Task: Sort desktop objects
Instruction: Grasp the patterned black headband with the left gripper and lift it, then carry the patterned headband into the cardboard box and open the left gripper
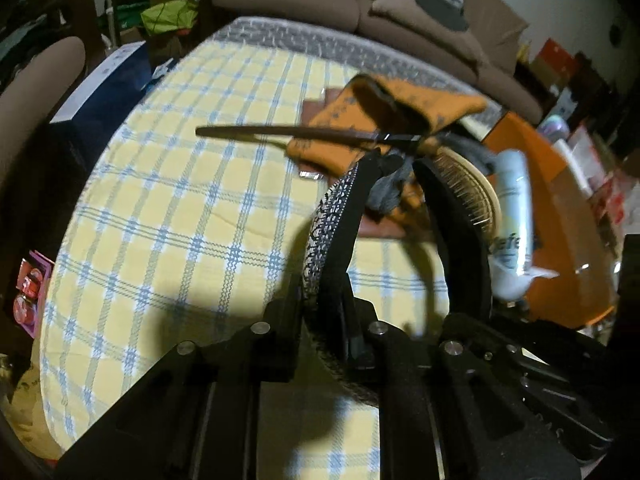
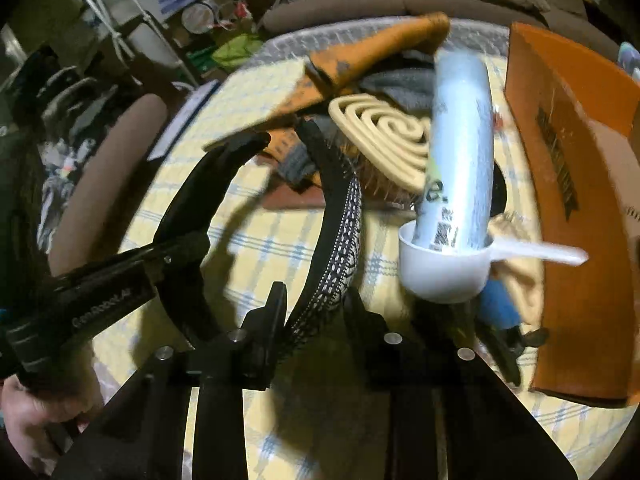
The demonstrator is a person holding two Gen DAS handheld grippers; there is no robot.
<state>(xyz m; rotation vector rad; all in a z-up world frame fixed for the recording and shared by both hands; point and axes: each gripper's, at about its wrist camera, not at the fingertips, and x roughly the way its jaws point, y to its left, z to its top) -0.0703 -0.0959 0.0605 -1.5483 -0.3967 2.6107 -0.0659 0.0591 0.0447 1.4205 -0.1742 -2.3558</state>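
Behind everything sits a brown sofa (image 1: 288, 0), and in front of it is the worktop (image 1: 180, 220) with a yellow and blue checked cloth on it.

Over on the left, my left gripper (image 1: 320, 328) is closed on one arm of the headband (image 1: 332, 216). The headband is black with a white pattern on its outside. It is shaped like a U. From the left wrist camera, the arm I hold curves up and away from me, and the other arm curves up just beside it on the right. A thin dark stick (image 1: 280, 132) pokes out sideways past the tips, but I cannot tell what holds it up.

In the middle, my right gripper (image 2: 314, 312) has the patterned arm of the headband between its fingers. It looks closed on it, with the band filling the gap. So both grippers have the same headband, one on each arm. It is lifted off the cloth, and its open end points away from me toward the pile.

The pile lies just past the tips: an orange cloth (image 2: 380, 44), a tan brush (image 2: 384, 132), a white can (image 2: 460, 140) and a white scoop (image 2: 440, 272).

On the far right is an orange box (image 2: 580, 200). It is closer to my right gripper. I think the headband goes that way next, so the left one may need to let go first. The can and scoop sit in between and could get knocked.
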